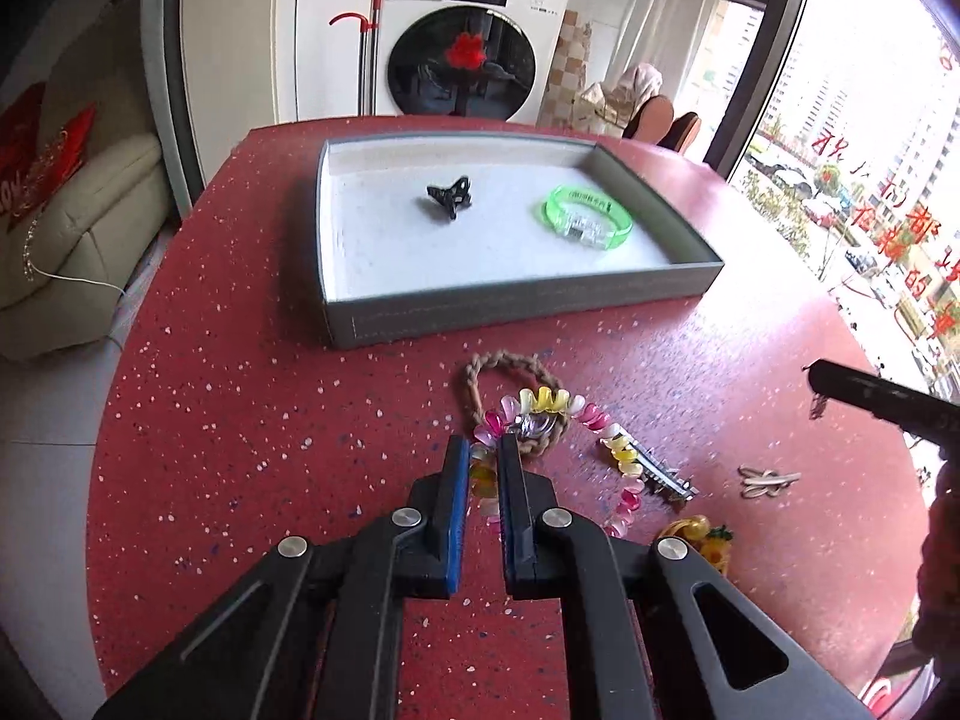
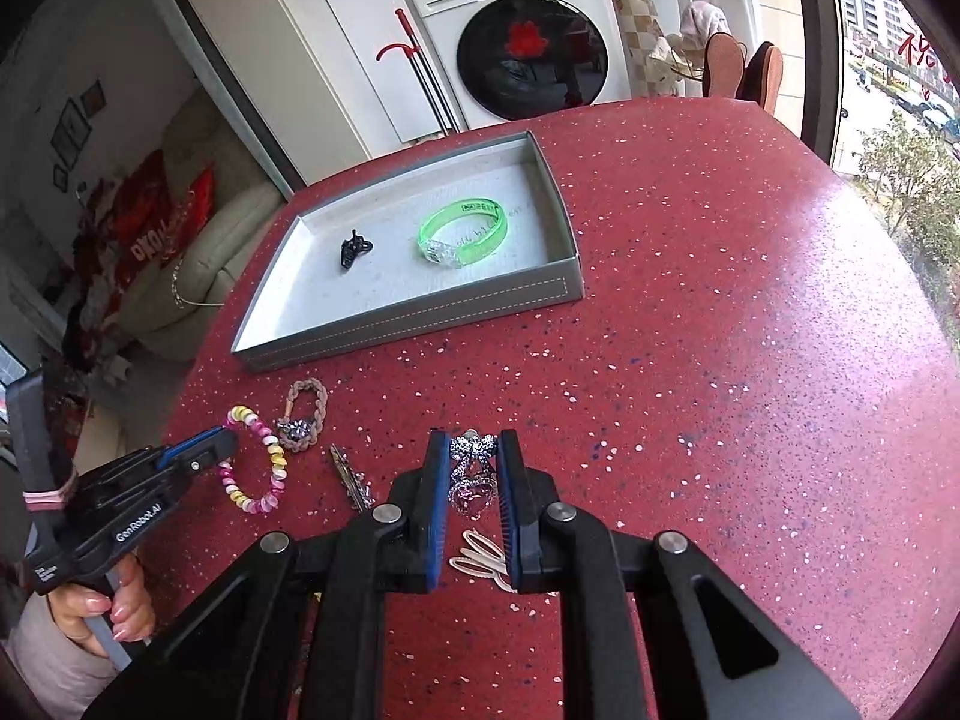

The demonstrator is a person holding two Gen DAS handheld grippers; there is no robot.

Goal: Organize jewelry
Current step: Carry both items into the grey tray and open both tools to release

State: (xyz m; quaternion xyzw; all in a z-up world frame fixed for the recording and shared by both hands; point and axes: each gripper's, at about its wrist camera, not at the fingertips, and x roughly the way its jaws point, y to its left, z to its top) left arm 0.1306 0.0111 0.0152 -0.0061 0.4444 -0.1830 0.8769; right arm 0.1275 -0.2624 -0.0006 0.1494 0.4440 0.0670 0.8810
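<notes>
1. Left tool (image 1: 483,450): jaws narrow, pinched on the pink-and-yellow bead bracelet (image 1: 624,468). Bracelet lies on the red speckled counter (image 1: 240,420), its near-left arc between the blue pads.
2. Right tool (image 2: 474,450): jaws narrow, clamped on a rhinestone bow charm (image 2: 473,450) with a pink heart pendant (image 2: 471,495) hanging below it between the fingers.
3. Grey tray (image 1: 516,306) sits on the counter beyond the loose pieces, white lining inside.
4. In the tray: black claw clip (image 1: 450,195) at left-centre, green translucent bangle (image 1: 588,219) to its right. The two are well apart.
5. Braided brown cord bracelet (image 1: 480,372) on the counter between tray and bead bracelet; its near end overlaps the bead bracelet by a small silver ornament (image 1: 531,423).
6. Metal hair clip (image 1: 666,477) lies just right of the bead bracelet, touching or nearly so.
7. Cream looped hair tie (image 1: 768,480) further right on the counter, apart from the rest.
8. Yellow piece (image 1: 702,534) beside the left tool's right arm, partly hidden; can't tell what it is.
9. Person's hand (image 2: 102,606) grips the left tool's handle, seen in the right wrist view.
</notes>
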